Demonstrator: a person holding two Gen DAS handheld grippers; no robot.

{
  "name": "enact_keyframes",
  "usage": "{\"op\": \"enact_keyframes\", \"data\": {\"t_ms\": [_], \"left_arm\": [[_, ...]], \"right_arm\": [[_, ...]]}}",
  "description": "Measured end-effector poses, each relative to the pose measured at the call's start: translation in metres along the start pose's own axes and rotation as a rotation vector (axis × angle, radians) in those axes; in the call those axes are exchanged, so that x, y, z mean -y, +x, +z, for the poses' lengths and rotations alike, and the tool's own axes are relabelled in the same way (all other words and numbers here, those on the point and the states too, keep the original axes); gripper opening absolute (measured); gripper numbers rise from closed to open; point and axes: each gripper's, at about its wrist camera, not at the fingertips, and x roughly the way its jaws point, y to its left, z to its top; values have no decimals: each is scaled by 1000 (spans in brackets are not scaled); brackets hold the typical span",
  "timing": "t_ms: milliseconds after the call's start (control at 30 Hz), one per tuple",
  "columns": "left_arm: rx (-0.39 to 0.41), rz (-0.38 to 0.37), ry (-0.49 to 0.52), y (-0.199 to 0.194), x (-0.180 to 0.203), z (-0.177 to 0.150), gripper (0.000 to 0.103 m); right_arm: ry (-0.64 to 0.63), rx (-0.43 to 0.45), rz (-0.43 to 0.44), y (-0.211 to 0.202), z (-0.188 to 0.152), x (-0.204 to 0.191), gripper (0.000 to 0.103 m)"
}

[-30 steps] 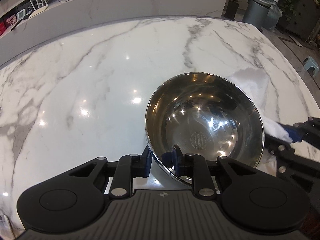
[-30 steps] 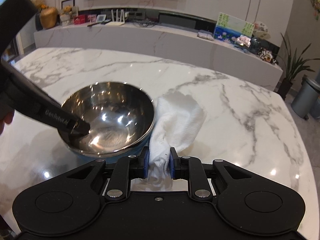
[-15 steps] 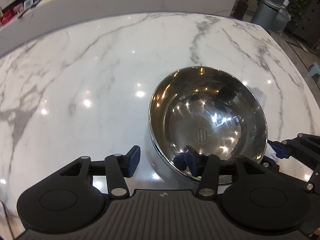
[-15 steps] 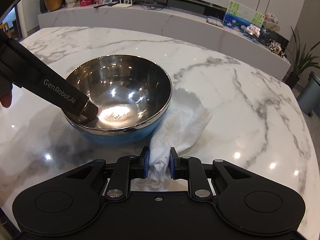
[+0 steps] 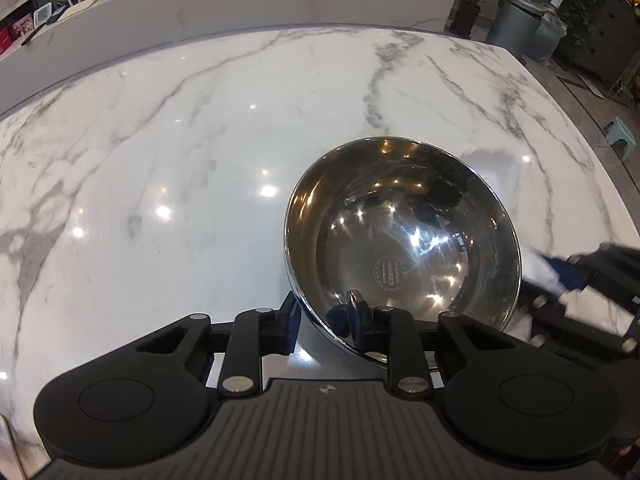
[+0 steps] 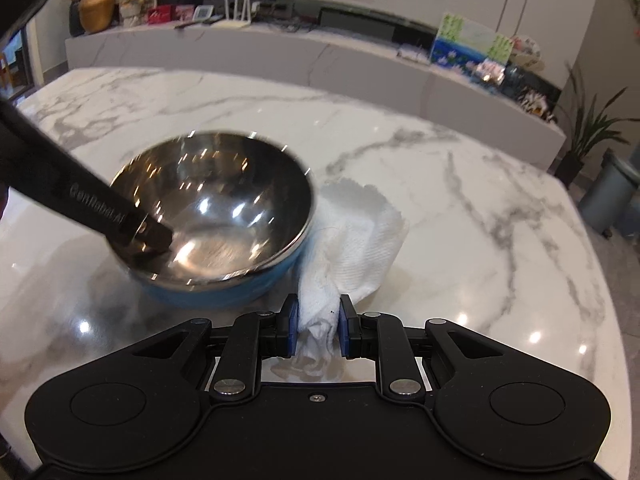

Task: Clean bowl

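A steel bowl (image 5: 400,240) with a blue outside (image 6: 224,292) stands on the white marble table (image 5: 200,140). My left gripper (image 5: 320,320) straddles its near rim, one pad outside and one inside. Its jaws are closing, with the pads on the wall. In the right wrist view the left gripper (image 6: 150,242) reaches in from the left, and the bowl is blurred and tipped. My right gripper (image 6: 318,328) is shut on a bunched white cloth (image 6: 356,232) that lies against the bowl's right side. The right gripper (image 5: 550,292) and the cloth (image 5: 534,266) also show at the right edge of the left wrist view.
Bare marble stretches left of and beyond the bowl. A long white counter (image 6: 320,60) with small items runs behind the table. A grey bin (image 5: 516,20) and potted plants (image 6: 588,132) stand past the table's far right corner.
The left jaws opened off the bowl's rim and have come back together on it. The bowl now looks tipped and blurred. The right gripper still holds the cloth beside the bowl.
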Motion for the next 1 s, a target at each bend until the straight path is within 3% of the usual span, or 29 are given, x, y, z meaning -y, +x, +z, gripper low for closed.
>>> {"op": "enact_keyframes", "data": {"t_ms": [200,533,700,867,1000], "left_arm": [[14,-3,54,-1,0,-1,21],[9,3,83,0,7,-3,29],[-42,-27,-9,1,1,-4,48],[-59,-42,-49,3,-3,-4,47],[-55,-49,-44,2,-4,-3,38]], "right_arm": [[-19,51,10,-10,3,8,18],[-101,-20,32,2,-3,-13,18],[-108,-64,41,9,-8,-17,18],[-111,-69,38,11,-9,-19,18],[-106,-72,37,11,-8,-18,18]]}}
